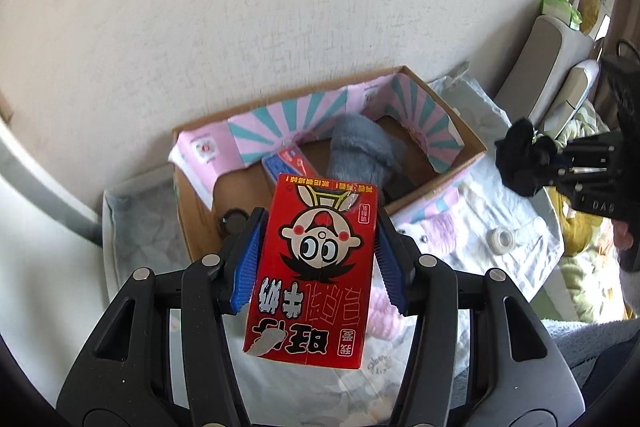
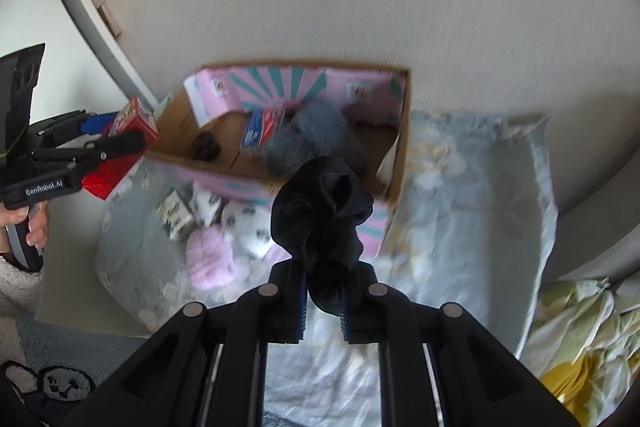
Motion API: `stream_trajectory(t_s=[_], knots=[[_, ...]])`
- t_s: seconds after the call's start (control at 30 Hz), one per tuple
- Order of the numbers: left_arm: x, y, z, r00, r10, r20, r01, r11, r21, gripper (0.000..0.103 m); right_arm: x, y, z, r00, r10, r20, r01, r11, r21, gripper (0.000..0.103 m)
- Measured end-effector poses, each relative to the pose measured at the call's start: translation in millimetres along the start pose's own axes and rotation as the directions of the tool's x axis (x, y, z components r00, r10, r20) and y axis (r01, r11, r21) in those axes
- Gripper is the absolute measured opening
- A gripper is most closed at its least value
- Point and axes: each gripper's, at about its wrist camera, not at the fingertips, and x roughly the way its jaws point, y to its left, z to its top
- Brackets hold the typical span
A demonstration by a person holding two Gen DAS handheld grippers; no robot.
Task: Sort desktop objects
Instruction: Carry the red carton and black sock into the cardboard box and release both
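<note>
The left gripper (image 1: pixel 320 263) is clamping its jaws on the sides of a red milk carton (image 1: pixel 316 267), holding it just in front of the cardboard box (image 1: pixel 460 163). The right gripper (image 2: pixel 323 307) is pinching a bunched black cloth (image 2: pixel 320 203) with jaws closed tight, carrying it above the box's near wall.

Sorting appears partly done. The box is already holding a grey furry item (image 1: pixel 360 151), a blue-and-red packet (image 1: pixel 290 163) and a small dark round object (image 1: pixel 234 219). Both carried items are not yet deposited.

Remaining on the pale quilted bedding (image 2: pixel 460 211): a pink fluffy item (image 2: pixel 210 259), white patterned socks (image 2: pixel 244 223), a small printed carton (image 2: pixel 174 213) and a tape roll (image 1: pixel 500 239).
</note>
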Motion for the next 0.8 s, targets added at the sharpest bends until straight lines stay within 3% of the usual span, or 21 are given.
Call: stream_trajectory(t_s=[0.2, 0.33, 0.53, 0.8], knots=[[1.9, 12.5, 36.4, 0.999, 0.028, 0.024, -0.029, 0.999, 0.018, 0.049, -2.7, -7.3, 43.9, 1.0, -0.008, -0.005, 0.008, 0.999, -0.042, 0.012], [18.5, 23.3, 59.2, 0.997, 0.068, -0.043, -0.066, 0.997, 0.04, 0.049, 2.2, -6.2, 70.1, 1.0, 0.013, -0.018, -0.015, 0.995, -0.095, 0.012], [45.1, 44.7, 78.3, 0.994, 0.038, -0.107, -0.037, 0.999, 0.009, 0.049, 23.2, -4.6, 105.3, 0.998, 0.04, -0.054, -0.047, 0.99, -0.135, 0.012], [79.2, 41.9, 88.5, 0.98, 0.033, -0.197, -0.017, 0.997, 0.08, 0.049, 59.5, 16.7, 135.2, 0.984, 0.042, -0.175, -0.078, 0.976, -0.205, 0.012]])
